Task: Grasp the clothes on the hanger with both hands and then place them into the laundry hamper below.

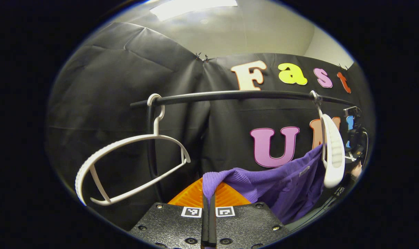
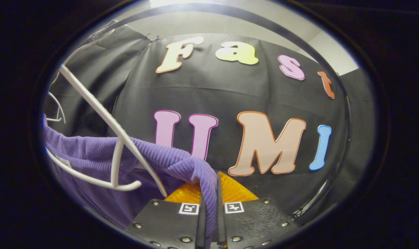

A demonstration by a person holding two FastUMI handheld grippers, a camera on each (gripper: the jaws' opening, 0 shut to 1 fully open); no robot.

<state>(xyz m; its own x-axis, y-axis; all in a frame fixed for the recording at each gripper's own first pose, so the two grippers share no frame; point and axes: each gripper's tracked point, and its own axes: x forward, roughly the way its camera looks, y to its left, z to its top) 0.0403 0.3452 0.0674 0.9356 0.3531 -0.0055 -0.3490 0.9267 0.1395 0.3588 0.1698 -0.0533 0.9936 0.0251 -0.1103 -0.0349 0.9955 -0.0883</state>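
Both grippers, left gripper (image 1: 208, 211) and right gripper (image 2: 209, 211), were clamped on the purple sweater (image 1: 278, 186), which stretched between them beside the white hanger (image 2: 116, 152), so a downward pull risked snagging the knit on that hanger.

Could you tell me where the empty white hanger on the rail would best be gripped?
Probably the straight neck of the empty white hanger, just under its hook on the rail. Come in level from the front: the neck is thin and upright, whereas the arms curve away, tilted.
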